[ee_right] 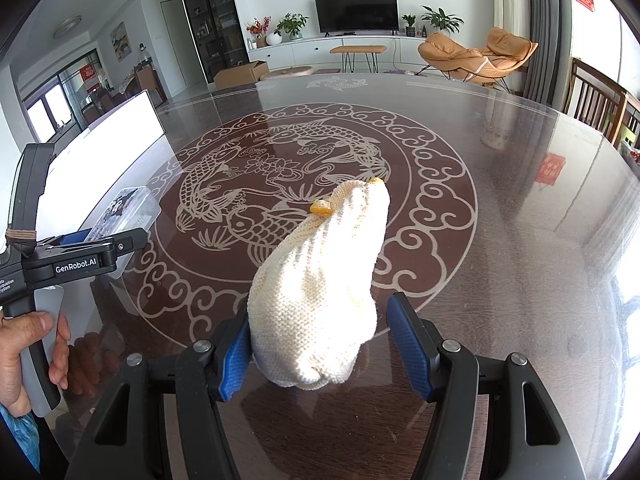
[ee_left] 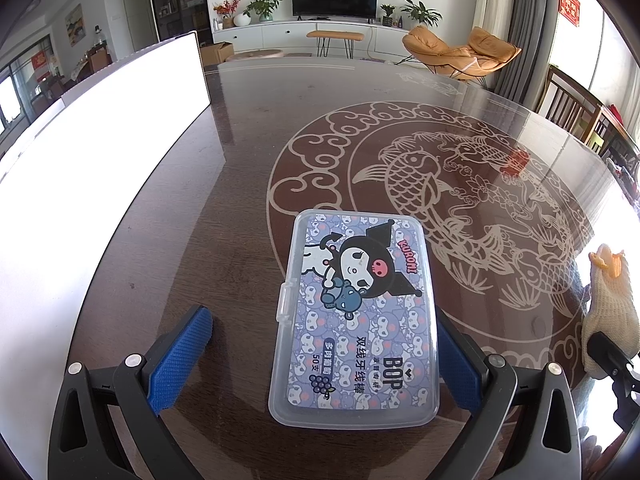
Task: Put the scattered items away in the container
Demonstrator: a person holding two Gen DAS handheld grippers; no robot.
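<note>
A clear plastic floss-pick box (ee_left: pixel 356 320) with a purple cartoon label lies flat on the glass-topped table (ee_left: pixel 240 200). My left gripper (ee_left: pixel 322 318) stands open around it; the right pad is close against the box edge and the left pad (ee_left: pixel 180 360) is well apart. A cream knit glove (ee_right: pixel 320 280) with a yellow cuff lies between the pads of my open right gripper (ee_right: pixel 320 312); the left pad (ee_right: pixel 236 352) touches it, while the right pad shows a gap. A tall white container (ee_left: pixel 100 140) stands at the left.
The table bears a round fish and cloud pattern (ee_right: pixel 312 184). A hand (ee_right: pixel 24 352) holds the left gripper's handle. Wooden chairs (ee_right: pixel 600 100) stand past the table's right edge. The container's wall (ee_right: pixel 112 136) borders the left side.
</note>
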